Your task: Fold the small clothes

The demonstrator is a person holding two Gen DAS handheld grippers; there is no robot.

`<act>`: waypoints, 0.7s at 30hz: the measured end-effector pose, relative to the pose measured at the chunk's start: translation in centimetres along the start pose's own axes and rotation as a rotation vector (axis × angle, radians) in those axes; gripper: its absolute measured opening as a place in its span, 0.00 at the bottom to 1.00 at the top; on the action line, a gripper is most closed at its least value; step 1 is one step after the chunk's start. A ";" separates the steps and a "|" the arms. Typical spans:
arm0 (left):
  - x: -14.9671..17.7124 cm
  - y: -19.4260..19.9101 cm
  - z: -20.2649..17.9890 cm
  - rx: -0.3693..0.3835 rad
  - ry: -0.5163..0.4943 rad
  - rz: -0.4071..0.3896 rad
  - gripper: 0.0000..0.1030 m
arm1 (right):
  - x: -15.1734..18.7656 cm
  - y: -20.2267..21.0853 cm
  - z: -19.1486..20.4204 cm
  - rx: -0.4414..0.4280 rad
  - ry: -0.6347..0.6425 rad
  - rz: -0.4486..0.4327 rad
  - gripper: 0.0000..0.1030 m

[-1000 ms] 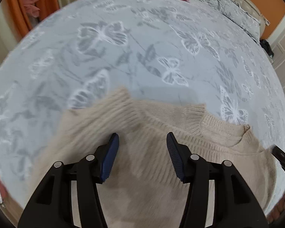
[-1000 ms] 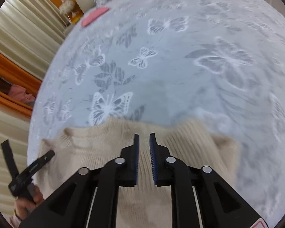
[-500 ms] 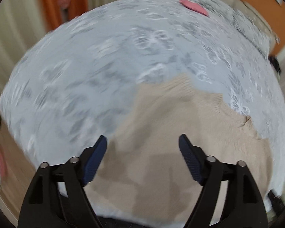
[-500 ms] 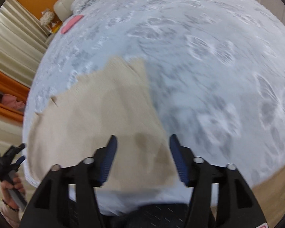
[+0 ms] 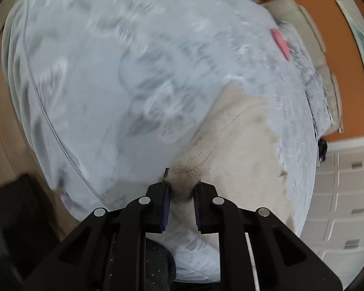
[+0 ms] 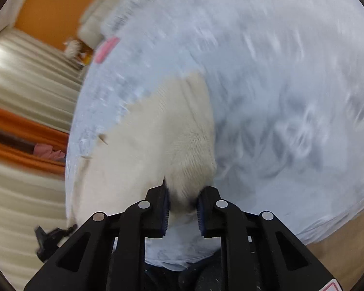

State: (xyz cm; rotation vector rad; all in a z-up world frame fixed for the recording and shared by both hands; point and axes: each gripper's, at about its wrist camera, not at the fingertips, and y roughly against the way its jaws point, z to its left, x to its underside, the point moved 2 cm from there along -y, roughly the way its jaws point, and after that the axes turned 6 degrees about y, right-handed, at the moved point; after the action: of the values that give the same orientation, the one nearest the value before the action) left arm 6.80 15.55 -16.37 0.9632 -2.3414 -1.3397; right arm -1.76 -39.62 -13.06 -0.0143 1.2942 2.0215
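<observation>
A beige knitted sweater [image 5: 240, 145] lies on the bed with the grey butterfly cover [image 5: 109, 72]. My left gripper [image 5: 181, 198] is shut on the sweater's near left corner at the bed's near edge. In the right wrist view the sweater [image 6: 157, 135] stretches away from me, and my right gripper [image 6: 183, 202] is shut on its near right corner. The knit bunches between both pairs of blue pads. Both views are blurred by motion.
A pink cloth [image 5: 280, 43] lies far up the bed near the pillows and also shows in the right wrist view [image 6: 106, 48]. White drawers [image 5: 347, 194] stand at the right, curtains [image 6: 24, 97] at the left. Wooden floor [image 5: 2, 121] surrounds the bed.
Both grippers opened, drew back from the sweater's neck end to its near edge, and closed on its two near corners. The cameras have tilted and swung.
</observation>
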 end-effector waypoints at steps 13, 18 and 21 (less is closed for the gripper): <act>0.6 2.5 -7.1 -0.163 -0.329 -0.217 0.66 | 0.0 -0.1 -2.9 0.193 0.061 0.057 0.49; -1.6 -1.6 -13.0 -0.088 -0.434 -0.159 0.78 | -6.5 -3.5 1.7 0.141 0.178 0.046 0.63; -3.0 -6.0 -14.6 -0.148 -0.448 -0.119 0.78 | -9.8 -7.9 3.8 0.175 0.246 0.080 0.67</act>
State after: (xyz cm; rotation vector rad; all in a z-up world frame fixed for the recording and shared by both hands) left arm 19.26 5.91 -13.37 0.8364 -2.4729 -1.9167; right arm 11.29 -40.29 -13.72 -0.1346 1.6468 2.0134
